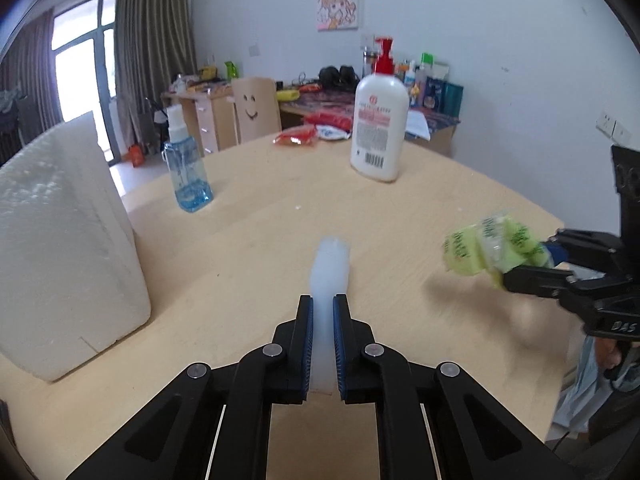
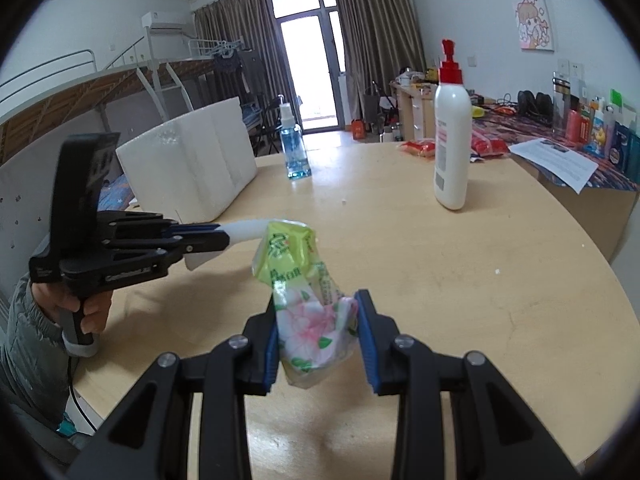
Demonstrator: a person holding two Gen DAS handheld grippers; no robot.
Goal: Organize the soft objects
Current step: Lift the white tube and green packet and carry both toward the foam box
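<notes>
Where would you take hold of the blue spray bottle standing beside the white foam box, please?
Probably across the flat-sided body of the blue spray bottle, below its narrow white sprayer, coming level from the open table side. It stands upright, and the white foam box blocks the other flank.

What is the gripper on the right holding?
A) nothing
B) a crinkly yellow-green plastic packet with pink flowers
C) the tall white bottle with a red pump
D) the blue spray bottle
B: the right gripper is shut on the crinkly yellow-green plastic packet with pink flowers, lifted off the round wooden table.
</notes>
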